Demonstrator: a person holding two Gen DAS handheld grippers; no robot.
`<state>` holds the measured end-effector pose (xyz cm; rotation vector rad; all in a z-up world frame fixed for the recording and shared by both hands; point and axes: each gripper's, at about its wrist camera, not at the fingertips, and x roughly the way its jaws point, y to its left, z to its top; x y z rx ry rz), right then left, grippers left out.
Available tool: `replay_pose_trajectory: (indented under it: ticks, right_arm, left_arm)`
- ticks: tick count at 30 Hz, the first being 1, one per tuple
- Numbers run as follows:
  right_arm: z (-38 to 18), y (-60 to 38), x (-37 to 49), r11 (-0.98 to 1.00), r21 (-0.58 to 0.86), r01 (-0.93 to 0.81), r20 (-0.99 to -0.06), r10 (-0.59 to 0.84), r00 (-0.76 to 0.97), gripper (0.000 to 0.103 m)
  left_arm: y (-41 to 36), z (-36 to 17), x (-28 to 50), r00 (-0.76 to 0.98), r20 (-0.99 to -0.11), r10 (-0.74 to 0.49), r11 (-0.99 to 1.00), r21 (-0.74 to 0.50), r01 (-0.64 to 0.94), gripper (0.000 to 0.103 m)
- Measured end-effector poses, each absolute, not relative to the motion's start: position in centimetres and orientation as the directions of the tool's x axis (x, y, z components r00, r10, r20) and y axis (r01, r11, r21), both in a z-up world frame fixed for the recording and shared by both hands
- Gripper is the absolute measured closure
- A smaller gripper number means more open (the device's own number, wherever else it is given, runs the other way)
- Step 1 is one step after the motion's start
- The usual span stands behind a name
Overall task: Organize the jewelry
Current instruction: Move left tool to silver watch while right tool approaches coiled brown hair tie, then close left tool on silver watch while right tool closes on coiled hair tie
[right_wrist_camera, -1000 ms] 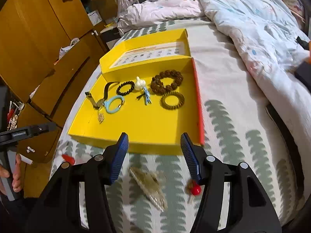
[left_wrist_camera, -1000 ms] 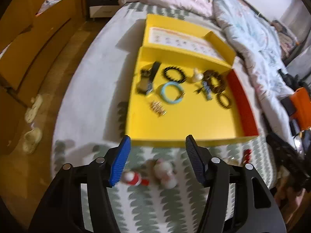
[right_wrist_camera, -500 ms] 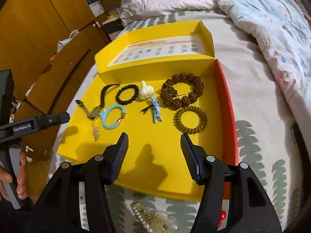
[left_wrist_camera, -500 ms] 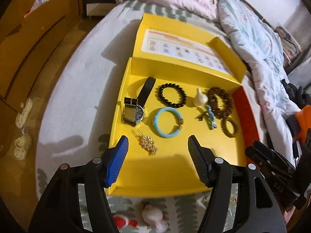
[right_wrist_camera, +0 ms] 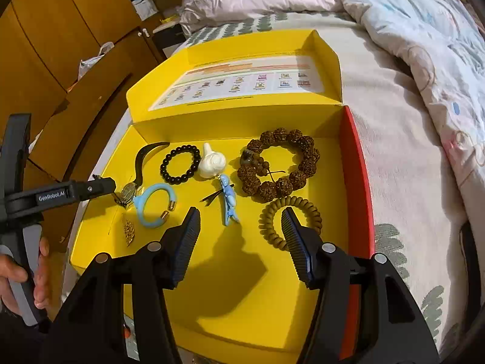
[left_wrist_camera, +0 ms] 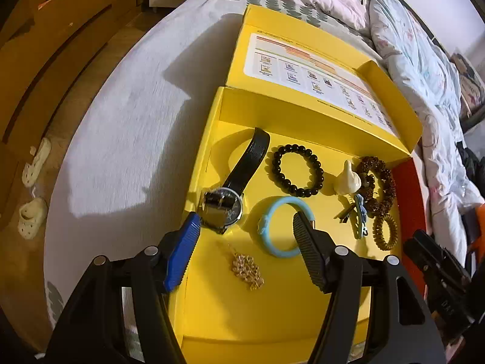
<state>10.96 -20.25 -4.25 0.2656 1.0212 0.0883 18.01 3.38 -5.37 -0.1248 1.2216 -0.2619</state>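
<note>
both claws gape empty: left claw (left_wrist_camera: 244, 223) over watch (left_wrist_camera: 224, 209) at box (left_wrist_camera: 272, 318) left edge, right claw (right_wrist_camera: 241, 220) by coil band (right_wrist_camera: 289, 221) near right edge. i judge watch heavy, slick: pinch strap. coil soft, springy: pinch loop.

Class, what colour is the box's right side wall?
Red; clearest in the right wrist view.

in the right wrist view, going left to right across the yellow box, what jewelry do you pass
gold leaf-shaped pendant → light blue open bangle → black bead bracelet → white carved charm → big brown knobbly bead bracelet
</note>
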Motion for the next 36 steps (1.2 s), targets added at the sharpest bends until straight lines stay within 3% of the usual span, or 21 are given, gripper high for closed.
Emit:
replay_pose_trajectory:
  ticks: [8, 15, 27, 36]
  right_arm:
    - [-5.4, -20.2, 11.7, 0.968, 0.244, 0.06, -0.848, 0.183, 0.498, 0.044]
    - [-5.9, -20.2, 12.1, 0.97, 0.234, 0.067, -0.855, 0.172, 0.49, 0.044]
    - [-7.5, -20.2, 13.0, 0.976, 0.199, 0.088, -0.888, 0.141, 0.438, 0.049]
    - [-9.1, -19.6, 13.9, 0.985, 0.156, 0.078, -0.916, 0.114, 0.385, 0.051]
  left_arm:
    - [3.2, -5.8, 19.3, 0.34, -0.917, -0.21, 0.977, -0.182, 0.114, 0.058]
    - [3.0, -6.4, 19.7, 0.337, -0.922, -0.191, 0.98, -0.16, 0.118, 0.068]
    - [2.9, -6.4, 19.9, 0.337, -0.925, -0.175, 0.983, -0.146, 0.111, 0.077]
    - [3.0, -6.5, 19.9, 0.329, -0.926, -0.184, 0.982, -0.158, 0.105, 0.078]
